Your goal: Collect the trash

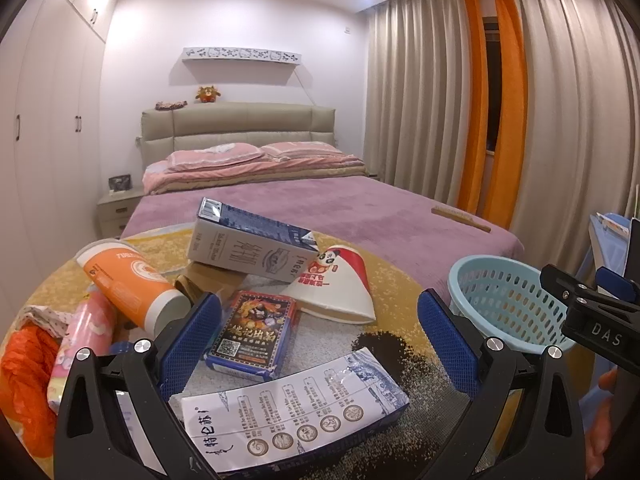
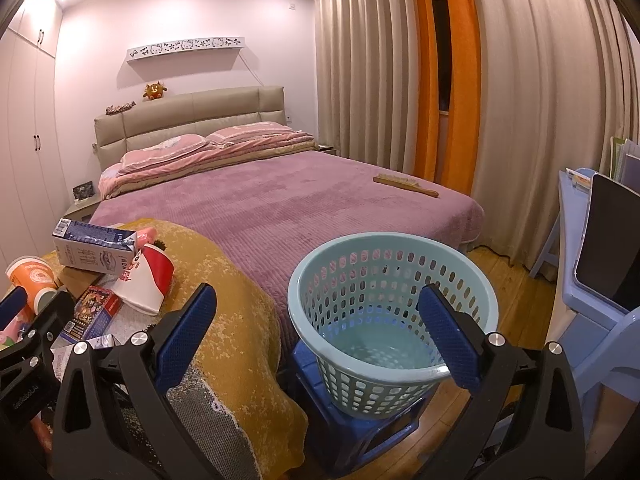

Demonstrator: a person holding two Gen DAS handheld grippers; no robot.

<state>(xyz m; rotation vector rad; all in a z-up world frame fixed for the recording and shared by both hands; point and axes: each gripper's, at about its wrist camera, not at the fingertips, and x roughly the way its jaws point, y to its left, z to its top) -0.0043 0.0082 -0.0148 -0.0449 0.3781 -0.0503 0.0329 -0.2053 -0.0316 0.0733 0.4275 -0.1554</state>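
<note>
Trash lies on a yellow-covered table [image 1: 392, 276]: a blue-white milk carton [image 1: 252, 242], an orange cup [image 1: 128, 284], a flattened red-white paper cup [image 1: 340, 284], a dark card box [image 1: 256, 332], a flat white-blue carton [image 1: 296, 412] and a pink wrapper [image 1: 84, 332]. My left gripper [image 1: 320, 344] is open above the dark box and flat carton, holding nothing. My right gripper [image 2: 320, 340] is open and empty over the light blue basket [image 2: 394, 256], which looks empty and stands on a blue stool [image 2: 316, 368]. The right gripper also shows in the left wrist view [image 1: 592, 312].
A bed with a purple cover [image 2: 280, 200] lies behind the table, with a wooden brush [image 2: 404, 186] on it. Curtains [image 2: 520, 100] hang at right. A light blue chair [image 2: 592, 320] stands at the far right. An orange cloth [image 1: 24, 376] lies at the table's left.
</note>
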